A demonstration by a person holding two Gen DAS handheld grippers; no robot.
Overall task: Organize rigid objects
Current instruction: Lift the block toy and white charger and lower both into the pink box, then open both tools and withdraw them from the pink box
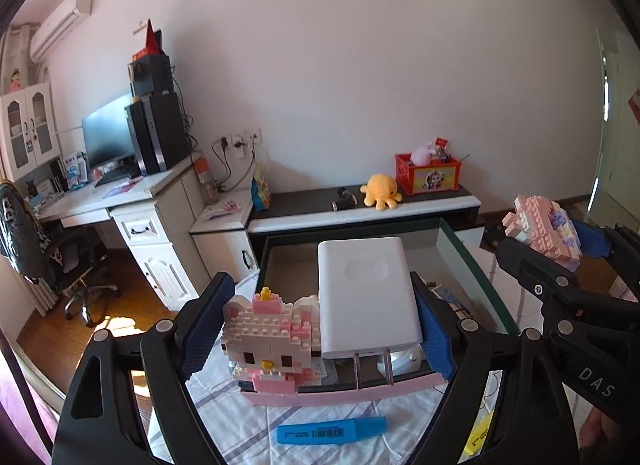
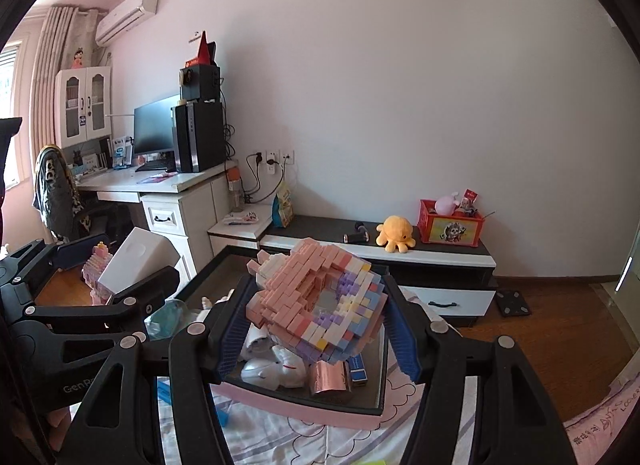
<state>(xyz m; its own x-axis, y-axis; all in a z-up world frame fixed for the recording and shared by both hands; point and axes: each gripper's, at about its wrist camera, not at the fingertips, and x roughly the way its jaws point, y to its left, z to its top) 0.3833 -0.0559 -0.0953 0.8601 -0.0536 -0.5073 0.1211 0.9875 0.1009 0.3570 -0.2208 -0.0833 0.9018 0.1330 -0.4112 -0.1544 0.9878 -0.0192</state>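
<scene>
In the left wrist view my left gripper (image 1: 320, 305) is shut on two things side by side: a pink and white block cat (image 1: 268, 341) against the left pad and a white plug charger (image 1: 366, 293) against the right pad, prongs pointing down. Both hang over the pink front rim of a dark storage box (image 1: 340, 391). My right gripper (image 2: 316, 293) is shut on a pink, purple and white block model (image 2: 316, 305), held above the same box (image 2: 304, 409). The box holds a copper tape roll (image 2: 330, 379), white toys (image 2: 276, 369) and a small blue box (image 2: 357, 371).
A blue highlighter (image 1: 332, 429) and a yellow one (image 1: 478, 435) lie on the checked cloth in front of the box. Beyond stands a low cabinet (image 1: 360, 221) with a yellow octopus plush (image 1: 380, 191) and a red crate (image 1: 428, 173). A desk with a computer (image 1: 156, 137) and a chair are at the left.
</scene>
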